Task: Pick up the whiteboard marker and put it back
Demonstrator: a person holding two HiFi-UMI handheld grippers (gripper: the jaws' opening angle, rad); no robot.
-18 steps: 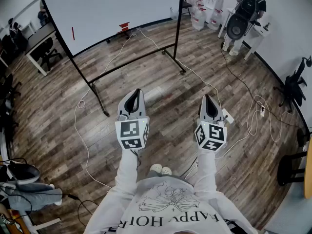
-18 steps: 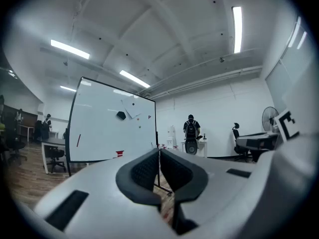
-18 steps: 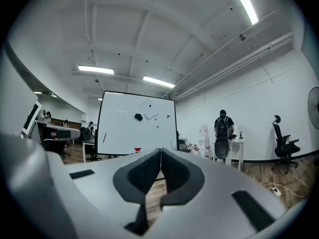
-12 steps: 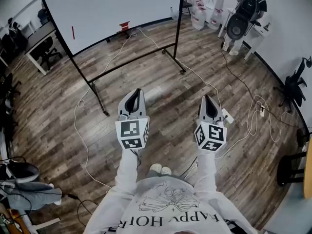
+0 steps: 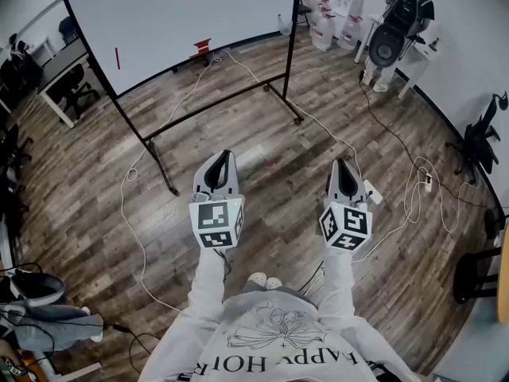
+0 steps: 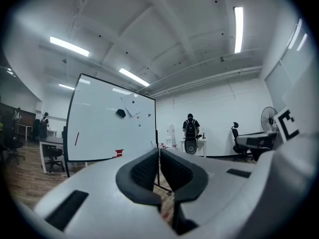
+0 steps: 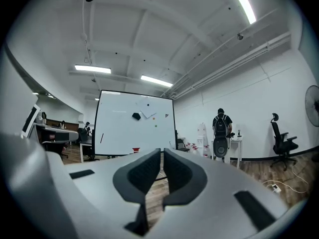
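Note:
A white whiteboard [image 5: 183, 18] on a black wheeled stand rises ahead of me. A thin red marker [image 5: 118, 57] sticks upright on its left part, and a small red object [image 5: 201, 48] sits at its lower edge. The marker [image 6: 77, 138] also shows in the left gripper view, and as a dark stroke [image 7: 101, 138] in the right gripper view. My left gripper [image 5: 223, 156] and right gripper [image 5: 342, 164] are held level side by side over the wood floor, well short of the board. Both are shut with nothing between their jaws.
White and black cables trail across the floor, with a power strip [image 5: 372, 192] by my right gripper. The stand's foot [image 5: 163, 169] lies ahead on the left. A person with a backpack [image 5: 406, 10] stands at the back right. Desks and chairs [image 5: 67, 74] line the left.
Both grippers sit slightly lower in the head view and the board's frame has shifted a little. The jaws stay shut and empty.

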